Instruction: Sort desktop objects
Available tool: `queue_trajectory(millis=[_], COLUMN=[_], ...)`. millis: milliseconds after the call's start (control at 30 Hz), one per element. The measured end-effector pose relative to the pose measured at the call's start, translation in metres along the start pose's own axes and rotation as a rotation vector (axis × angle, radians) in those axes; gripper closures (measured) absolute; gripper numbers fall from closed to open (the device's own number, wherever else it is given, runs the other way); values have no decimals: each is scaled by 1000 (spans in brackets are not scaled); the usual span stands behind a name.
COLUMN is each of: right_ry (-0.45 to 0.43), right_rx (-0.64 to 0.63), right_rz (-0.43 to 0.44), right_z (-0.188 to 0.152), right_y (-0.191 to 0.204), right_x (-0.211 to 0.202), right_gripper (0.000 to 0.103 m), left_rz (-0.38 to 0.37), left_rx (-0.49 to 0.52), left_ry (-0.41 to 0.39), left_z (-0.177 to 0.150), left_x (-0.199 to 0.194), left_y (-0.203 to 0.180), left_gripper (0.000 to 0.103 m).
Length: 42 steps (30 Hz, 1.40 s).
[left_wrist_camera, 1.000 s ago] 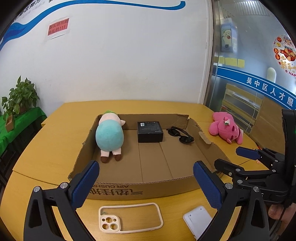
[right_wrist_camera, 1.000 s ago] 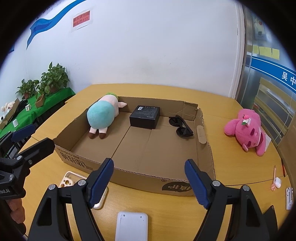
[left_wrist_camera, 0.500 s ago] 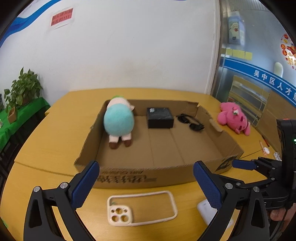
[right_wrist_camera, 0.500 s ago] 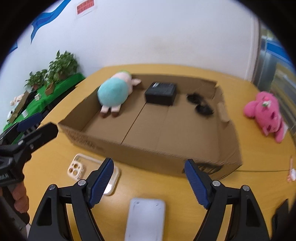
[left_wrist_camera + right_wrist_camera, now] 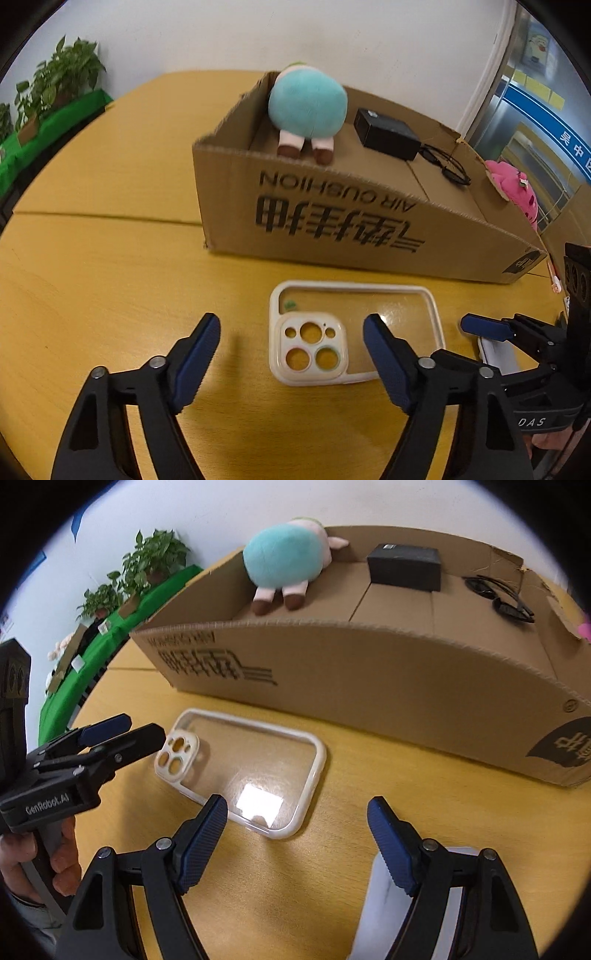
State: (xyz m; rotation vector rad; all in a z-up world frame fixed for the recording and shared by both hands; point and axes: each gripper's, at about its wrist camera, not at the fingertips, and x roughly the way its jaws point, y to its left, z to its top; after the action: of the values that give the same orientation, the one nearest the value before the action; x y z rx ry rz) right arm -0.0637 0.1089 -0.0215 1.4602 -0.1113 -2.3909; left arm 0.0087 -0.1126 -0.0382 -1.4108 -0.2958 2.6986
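The left gripper (image 5: 291, 343) is reaching for the clear phone case (image 5: 354, 332) lying on the surface beside the cardboard box (image 5: 332, 218). Its jaws are closing, not yet touching it. The right gripper (image 5: 297, 829) is hanging with jaws spread, holding nothing. Next, I think, comes pinching the case's rim.

Both grippers have dropped toward the worktop. The left gripper (image 5: 291, 354), jaws closing, now brackets the clear white-rimmed phone case's (image 5: 354, 332) camera end; nothing gripped.
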Motion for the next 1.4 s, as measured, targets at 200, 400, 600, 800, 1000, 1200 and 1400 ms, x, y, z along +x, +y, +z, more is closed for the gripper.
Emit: queue_trajectory(millis=[200,400,600,800,1000,1200,1400], right_ry=[7,4,-46,-229,-272,-295,-326], right_rx=[-22,-32,3,-85,-91,-93,-105], right_rz=[50,78,128,154,211,217,245], right_z=[-1,7,7,-1,-9,-13,-16], right_y=[8,11,1,10,8,7,2], right_x=[4,10,-1,-45,-53,-54,-61], right_gripper=[24,21,21,21,21,20,20], left_rz=[-101,-154,-199,-245,-289,-295,-332], left_rx=[-19,-3,-38,-41,-79,-76,-70], left_ry=[57,93,71,-11,-5,-25,-52], left_z=[-1,5,9,18,16,14,17], left_x=[17,23,10,-17,-17,-24,-31], left_y=[3,-4,5,7,13,9,9], left_gripper=[31,38,47,47,47,47,46])
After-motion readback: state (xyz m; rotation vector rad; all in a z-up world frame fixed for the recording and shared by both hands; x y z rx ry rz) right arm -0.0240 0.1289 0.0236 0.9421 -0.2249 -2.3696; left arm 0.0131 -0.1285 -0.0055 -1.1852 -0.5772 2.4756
